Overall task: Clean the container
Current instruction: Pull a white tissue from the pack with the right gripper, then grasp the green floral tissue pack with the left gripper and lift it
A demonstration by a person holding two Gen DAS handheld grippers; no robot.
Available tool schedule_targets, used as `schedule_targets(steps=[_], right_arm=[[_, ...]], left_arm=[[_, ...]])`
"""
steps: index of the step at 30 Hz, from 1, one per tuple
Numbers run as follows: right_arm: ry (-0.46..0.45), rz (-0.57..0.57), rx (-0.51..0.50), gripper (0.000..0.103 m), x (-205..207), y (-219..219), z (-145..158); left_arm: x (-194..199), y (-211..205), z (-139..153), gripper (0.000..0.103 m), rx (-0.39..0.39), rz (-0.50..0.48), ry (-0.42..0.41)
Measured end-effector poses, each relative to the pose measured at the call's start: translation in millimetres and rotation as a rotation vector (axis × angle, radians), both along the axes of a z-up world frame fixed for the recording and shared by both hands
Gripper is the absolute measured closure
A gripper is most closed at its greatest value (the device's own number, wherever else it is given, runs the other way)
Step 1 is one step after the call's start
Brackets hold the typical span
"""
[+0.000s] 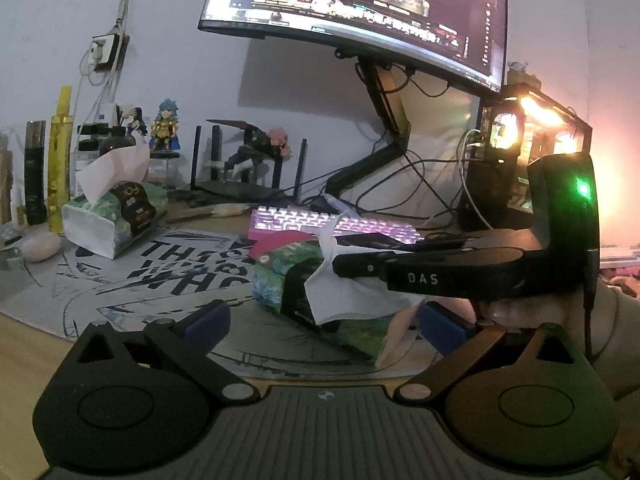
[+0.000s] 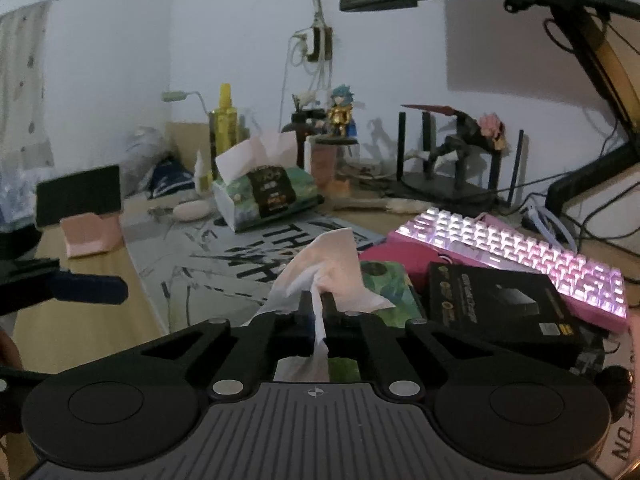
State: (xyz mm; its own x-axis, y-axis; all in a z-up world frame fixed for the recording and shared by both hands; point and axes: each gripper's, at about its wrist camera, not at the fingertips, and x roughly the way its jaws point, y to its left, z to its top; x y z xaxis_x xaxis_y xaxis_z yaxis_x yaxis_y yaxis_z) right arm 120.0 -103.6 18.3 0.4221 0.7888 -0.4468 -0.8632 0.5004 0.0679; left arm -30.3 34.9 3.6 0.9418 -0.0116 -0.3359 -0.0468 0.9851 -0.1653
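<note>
While the right gripper (image 2: pixel 318 306) is pinching a white tissue (image 2: pixel 320 264) from the green floral tissue pack (image 1: pixel 320 300), the left gripper (image 1: pixel 320 320) is hanging spread open; the tissue may tear, and no container is showing.

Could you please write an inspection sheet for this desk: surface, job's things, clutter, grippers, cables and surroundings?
Surface: wooden desk under a printed desk mat.
Job's things: near tissue pack with one tissue drawn up; no container identified.
Clutter: second tissue pack, pink keyboard, black box, figurines, yellow bottle.
Grippers: right gripper shut on the tissue; left gripper open, one finger on each side of the near tissue pack in its own view.
Cables: tangled behind the keyboard; more hang from a wall socket.
Surroundings: monitor on an arm, lit computer case, white wall.
</note>
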Motion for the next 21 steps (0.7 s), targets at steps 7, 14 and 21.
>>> schedule_targets(steps=[7, 14, 21], right_arm=[[-0.008, -0.031, 0.082, 0.099, 2.2, -21.3, 14.1], [-0.017, -0.111, 0.155, 0.099, 16.3, -54.3, 30.2], [-0.03, -0.177, 0.159, 0.099, 28.1, -82.9, 32.3]], left_arm=[[9.8, -12.8, 4.1, 0.0, -0.014, -0.003, -0.002], [40.8, -31.7, 5.9, 0.0, -0.064, 0.033, 0.05], [68.6, -54.9, 7.2, 0.0, -0.073, 0.108, 0.097]])
